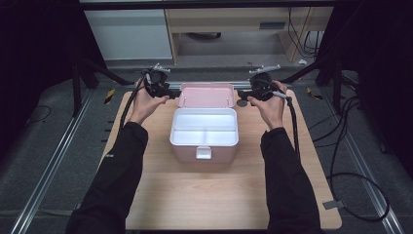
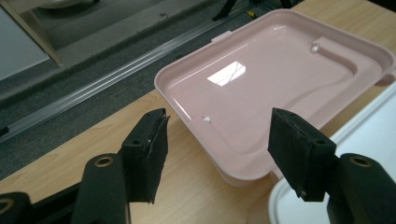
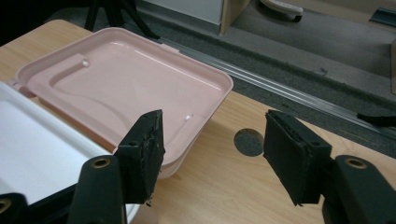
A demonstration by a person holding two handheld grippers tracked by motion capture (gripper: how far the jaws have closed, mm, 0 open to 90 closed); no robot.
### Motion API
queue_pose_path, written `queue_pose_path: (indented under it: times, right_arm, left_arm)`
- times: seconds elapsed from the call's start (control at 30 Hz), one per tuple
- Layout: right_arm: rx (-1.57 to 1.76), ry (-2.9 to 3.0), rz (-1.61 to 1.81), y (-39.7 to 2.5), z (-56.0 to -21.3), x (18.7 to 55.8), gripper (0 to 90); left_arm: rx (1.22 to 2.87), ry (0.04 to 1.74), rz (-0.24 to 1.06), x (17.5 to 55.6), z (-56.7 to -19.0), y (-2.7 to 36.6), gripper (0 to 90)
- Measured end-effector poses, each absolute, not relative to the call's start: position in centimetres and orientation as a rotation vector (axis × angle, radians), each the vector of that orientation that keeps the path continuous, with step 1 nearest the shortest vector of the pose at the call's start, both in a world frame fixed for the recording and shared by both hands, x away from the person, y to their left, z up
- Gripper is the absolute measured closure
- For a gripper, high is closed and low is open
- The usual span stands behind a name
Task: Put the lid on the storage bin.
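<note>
I have the pink box (image 1: pixel 204 141) sitting at the middle of the desk (image 1: pixel 160 195), its white tray (image 1: pixel 204 126) exposed and its lid (image 1: pixel 206 94) thrown back flat toward the desk's far edge. My left gripper (image 1: pixel 170 92) is at the lid's left corner and my right gripper (image 1: pixel 243 97) at its right corner, both with jaws spread wide and holding nothing. In the left gripper view the lid's corner (image 2: pixel 243 172) lies between my jaws; in the right gripper view the lid's corner (image 3: pixel 187 149) is just beside the left jaw. As I judge it, the step is taking hold of the lid by both corners to swing it closed. To do it well, I should slide each gripper under the rim evenly, close both together, and lift level so the hinge does not twist.
</note>
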State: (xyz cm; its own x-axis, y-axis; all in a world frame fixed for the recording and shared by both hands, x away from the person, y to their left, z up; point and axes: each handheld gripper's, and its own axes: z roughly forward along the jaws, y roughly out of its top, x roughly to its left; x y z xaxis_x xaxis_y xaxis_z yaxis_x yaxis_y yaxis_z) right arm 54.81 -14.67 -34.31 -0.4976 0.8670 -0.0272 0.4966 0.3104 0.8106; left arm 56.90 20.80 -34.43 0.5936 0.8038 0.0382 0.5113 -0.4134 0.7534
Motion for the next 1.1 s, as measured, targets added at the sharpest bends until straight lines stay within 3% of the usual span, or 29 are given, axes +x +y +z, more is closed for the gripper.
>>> queue_pose_path:
  times: [0.57, 1.1]
  right_arm:
    - [1.257, 2.124, 1.081, -13.8, -38.1, 59.7, 44.3]
    - [1.292, 2.203, 1.048, -11.8, -41.0, 60.7, 49.0]
  left_arm:
    - [2.097, 1.098, 0.502, 60.1, -38.5, 20.1, 36.3]
    - [2.151, 1.135, 0.425, 60.7, -40.2, 19.6, 52.1]
